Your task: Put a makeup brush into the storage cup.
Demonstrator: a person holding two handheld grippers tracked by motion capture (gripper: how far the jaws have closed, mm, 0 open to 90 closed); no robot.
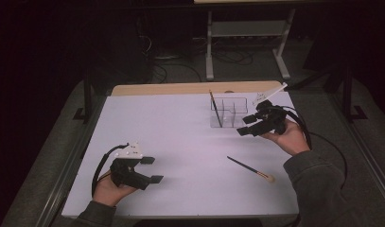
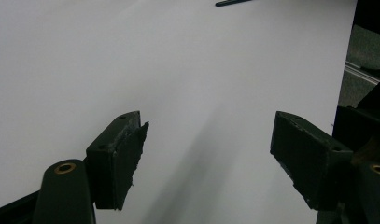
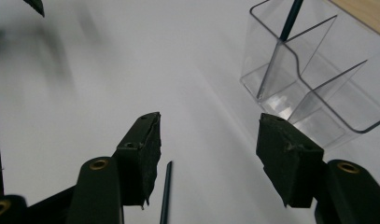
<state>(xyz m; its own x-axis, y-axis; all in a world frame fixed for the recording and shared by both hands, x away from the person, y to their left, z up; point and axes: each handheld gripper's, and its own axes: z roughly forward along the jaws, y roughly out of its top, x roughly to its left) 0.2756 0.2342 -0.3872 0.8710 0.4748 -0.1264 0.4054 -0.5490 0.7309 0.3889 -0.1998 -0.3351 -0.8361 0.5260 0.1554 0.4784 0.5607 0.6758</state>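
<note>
Right gripper view showed the right gripper [image 3: 208, 149] with its fingers [image 3: 143, 156] standing apart and nothing between the pads. A thin dark brush handle [image 3: 166, 193] lay on the white counter [image 3: 108, 70] just below the left finger, not touching it. Ahead and to the right stood a clear acrylic organizer [image 3: 318, 88] with dividers, and a second brush [image 3: 289, 21] leaned upright in its far compartment. From the high view, the right gripper [image 1: 249, 127] hovered just beside the organizer [image 1: 228, 112], while the loose makeup brush [image 1: 249, 169] lay on the counter nearer the person, its pale head pointing right. The left gripper [image 1: 152, 169] rested low at the near left, well apart, its fingers [image 2: 120, 158] open and empty.
</note>
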